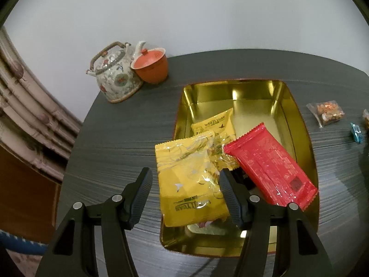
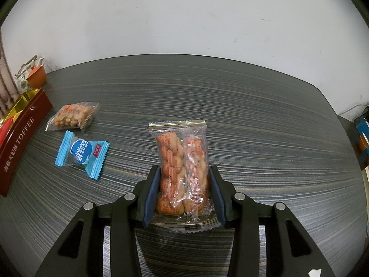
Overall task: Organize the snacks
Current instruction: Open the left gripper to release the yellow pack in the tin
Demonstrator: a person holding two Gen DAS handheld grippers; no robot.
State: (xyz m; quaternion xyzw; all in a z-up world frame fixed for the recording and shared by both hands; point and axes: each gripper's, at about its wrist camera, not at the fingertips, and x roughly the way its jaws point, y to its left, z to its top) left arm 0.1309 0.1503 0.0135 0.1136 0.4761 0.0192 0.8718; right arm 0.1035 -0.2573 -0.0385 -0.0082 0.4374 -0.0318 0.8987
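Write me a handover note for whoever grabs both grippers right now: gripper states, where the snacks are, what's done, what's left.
Left gripper: open, empty, hovering over the near end of the gold tin.
Right gripper: shut on the clear twist-snack packet, at or just above the table.
Done: two yellow packets and the red packet lie in the tin, the front yellow one overhanging its left rim.
Left: bring the twist-snack packet to the tin, then the clear nut packet and the blue candy, both on the table beside the tin.
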